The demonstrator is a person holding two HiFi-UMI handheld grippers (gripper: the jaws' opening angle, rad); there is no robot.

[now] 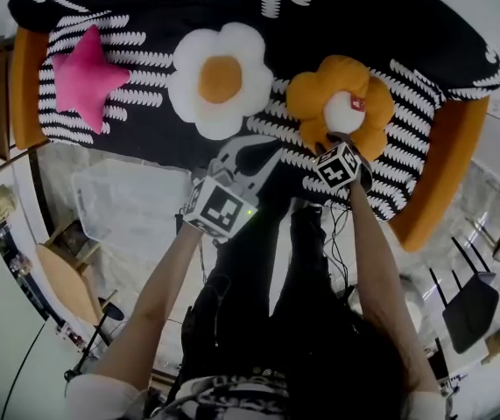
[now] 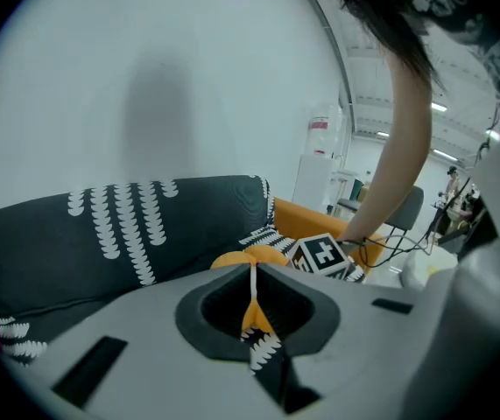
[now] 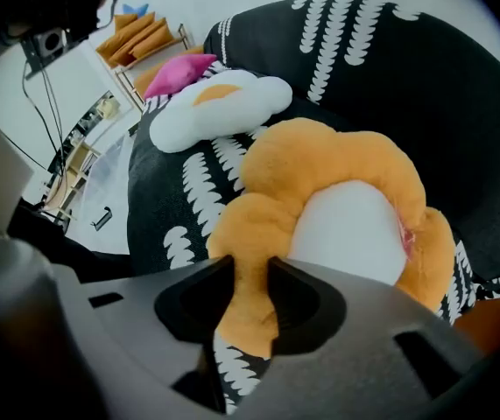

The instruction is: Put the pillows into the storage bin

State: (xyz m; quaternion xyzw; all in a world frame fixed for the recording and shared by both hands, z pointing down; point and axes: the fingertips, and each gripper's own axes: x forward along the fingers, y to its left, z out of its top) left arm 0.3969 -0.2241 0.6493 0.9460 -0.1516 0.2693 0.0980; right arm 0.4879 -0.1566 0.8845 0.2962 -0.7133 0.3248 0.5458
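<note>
Right claw (image 3: 250, 274) pinches a petal of the orange flower pillow (image 3: 337, 173) on the sofa (image 3: 460, 103) (left claw (image 2: 251, 274) hovers closed nearby).

Bright even light, fisheye-warped edges

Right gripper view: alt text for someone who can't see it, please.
The right claw pinches a petal of the orange flower pillow on a black patterned sofa. A white flower pillow and a pink star pillow lie beyond.
</note>
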